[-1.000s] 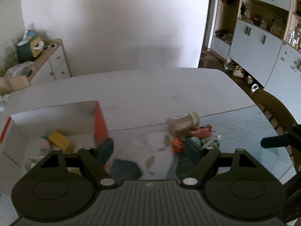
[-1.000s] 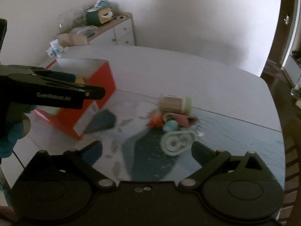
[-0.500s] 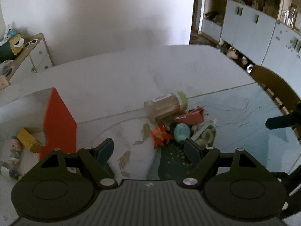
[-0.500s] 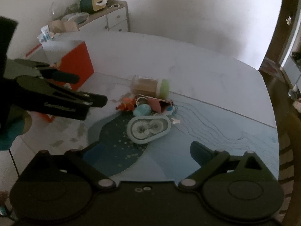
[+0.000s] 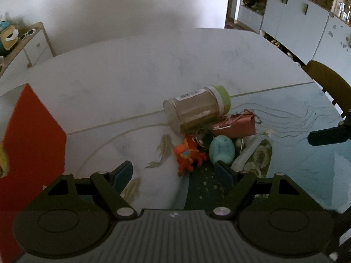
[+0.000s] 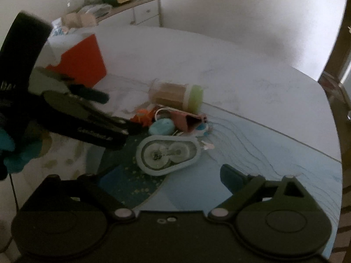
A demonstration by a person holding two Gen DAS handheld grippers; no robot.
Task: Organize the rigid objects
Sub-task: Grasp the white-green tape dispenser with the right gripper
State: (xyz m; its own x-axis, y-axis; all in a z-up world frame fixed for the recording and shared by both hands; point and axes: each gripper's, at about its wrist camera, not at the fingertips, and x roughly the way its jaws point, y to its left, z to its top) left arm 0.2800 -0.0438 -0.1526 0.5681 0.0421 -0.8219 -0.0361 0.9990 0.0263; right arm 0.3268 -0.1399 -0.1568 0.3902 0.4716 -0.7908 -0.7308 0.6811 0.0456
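White tabletop (image 5: 136, 70) is carrying a toy heap at frame centre, where the unclenched, empty left gripper (image 5: 175, 173) is nearing the orange crab (image 5: 187, 154) and the empty right gripper (image 6: 166, 175), jaws closing, is nearing the oval case (image 6: 167, 153); next probably grasping, then the red box (image 6: 82, 62) upper left.

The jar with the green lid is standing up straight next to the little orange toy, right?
Not quite. The jar with the green lid is lying on its side, as the left wrist view shows. It is next to the little orange toy.
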